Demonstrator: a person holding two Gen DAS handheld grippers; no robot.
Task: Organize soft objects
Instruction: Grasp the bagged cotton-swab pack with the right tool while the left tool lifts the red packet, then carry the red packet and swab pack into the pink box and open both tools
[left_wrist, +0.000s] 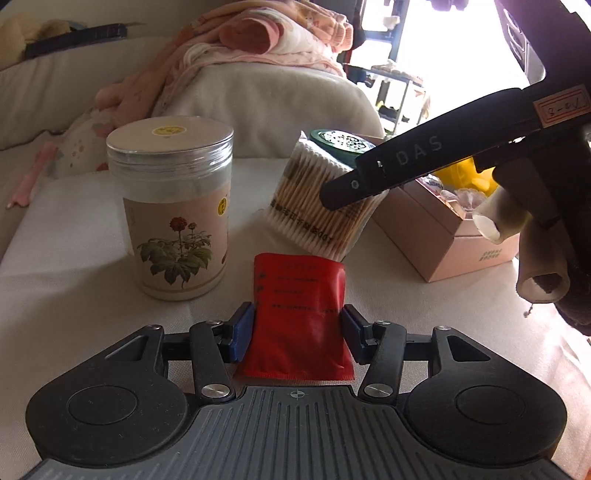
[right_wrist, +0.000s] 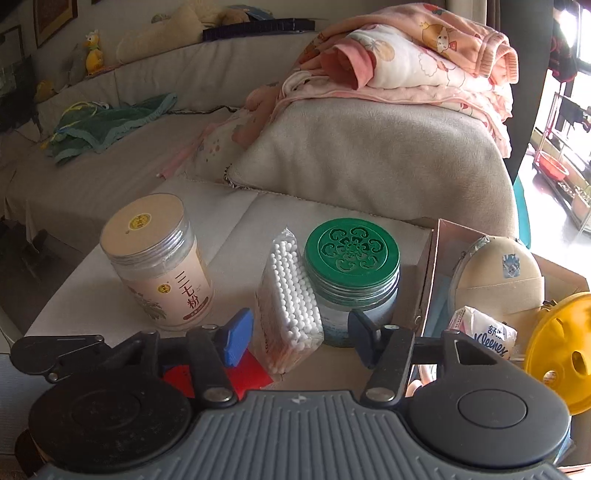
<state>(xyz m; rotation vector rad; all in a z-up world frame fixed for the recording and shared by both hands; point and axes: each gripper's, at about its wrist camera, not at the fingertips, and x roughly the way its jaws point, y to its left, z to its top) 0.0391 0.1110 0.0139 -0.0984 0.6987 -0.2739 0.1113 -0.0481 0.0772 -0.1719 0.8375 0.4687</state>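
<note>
A red soft packet (left_wrist: 297, 317) lies on the cushion between the blue pads of my left gripper (left_wrist: 298, 328); the pads sit at its two sides and seem to touch it. A pack of cotton swabs (left_wrist: 321, 203) leans against a green-lidded jar (left_wrist: 341, 140) behind it. In the right wrist view the swab pack (right_wrist: 291, 306) stands between the open fingers of my right gripper (right_wrist: 299, 336), which hovers above it; a corner of the red packet (right_wrist: 247, 376) shows below. My right gripper also shows in the left wrist view (left_wrist: 354, 184), over the swabs.
A tall jar with a flower label (left_wrist: 173, 210) (right_wrist: 159, 266) stands at the left. A pink cardboard box (left_wrist: 458, 240) (right_wrist: 428, 273) at the right holds a Kleenex pack (right_wrist: 484, 332), a beige pouch (right_wrist: 498, 273) and a yellow ball (right_wrist: 561, 350). A grey pillow (right_wrist: 369, 162) with pink blankets (right_wrist: 406, 62) lies behind.
</note>
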